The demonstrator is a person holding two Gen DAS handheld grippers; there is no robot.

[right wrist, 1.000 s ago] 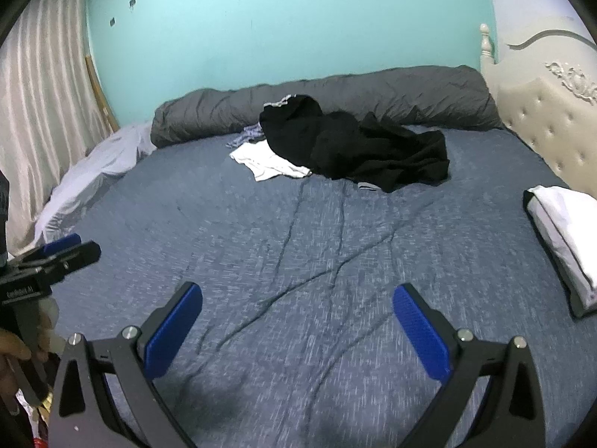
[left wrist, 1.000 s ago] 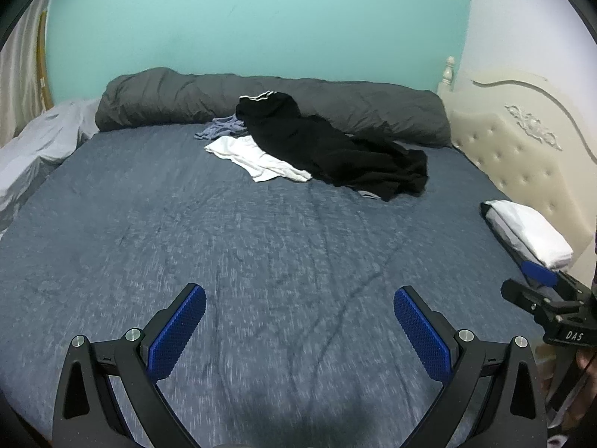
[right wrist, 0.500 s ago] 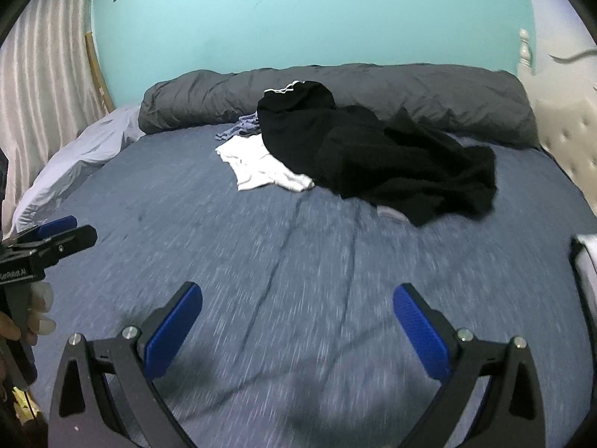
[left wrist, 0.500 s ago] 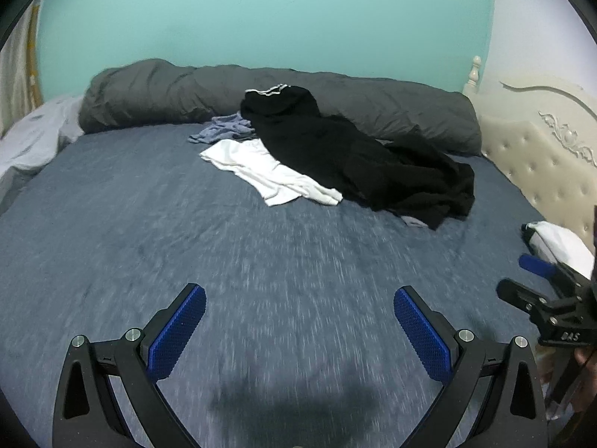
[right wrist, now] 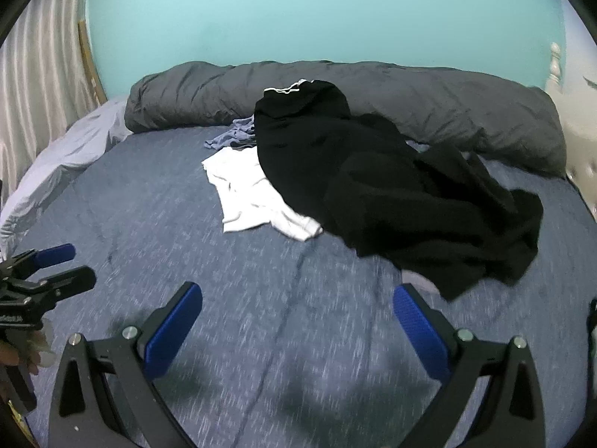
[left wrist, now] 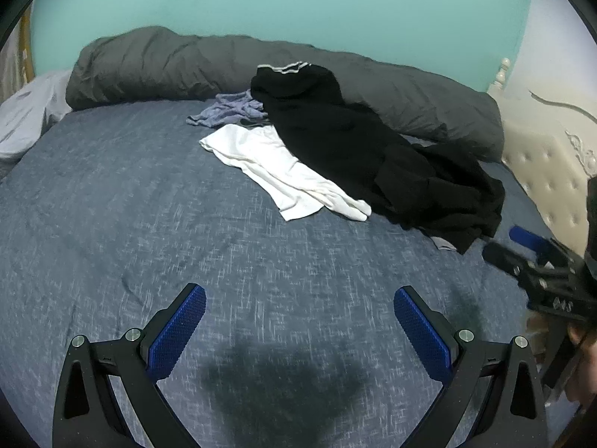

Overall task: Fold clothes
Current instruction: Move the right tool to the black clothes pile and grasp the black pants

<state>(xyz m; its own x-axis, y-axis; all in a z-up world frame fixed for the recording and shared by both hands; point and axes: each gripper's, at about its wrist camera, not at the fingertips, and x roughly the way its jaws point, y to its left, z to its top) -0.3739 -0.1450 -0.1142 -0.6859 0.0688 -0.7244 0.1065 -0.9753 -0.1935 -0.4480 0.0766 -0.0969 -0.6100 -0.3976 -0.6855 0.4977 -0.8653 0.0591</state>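
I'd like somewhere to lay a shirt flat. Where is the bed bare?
The blue sheet is bare between both open grippers and the clothes, and leftward to the pale bedding. It is crowded where the black garment, white shirt and duvet lie.

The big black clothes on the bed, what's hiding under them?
Under the black clothes a white garment sticks out, plus a purple-grey one and a small grey scrap. How far they reach underneath is covered.

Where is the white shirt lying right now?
The white shirt lies on the blue bedsheet mid-bed, its right edge tucked under the black garment, with a crumpled lilac garment just behind it.
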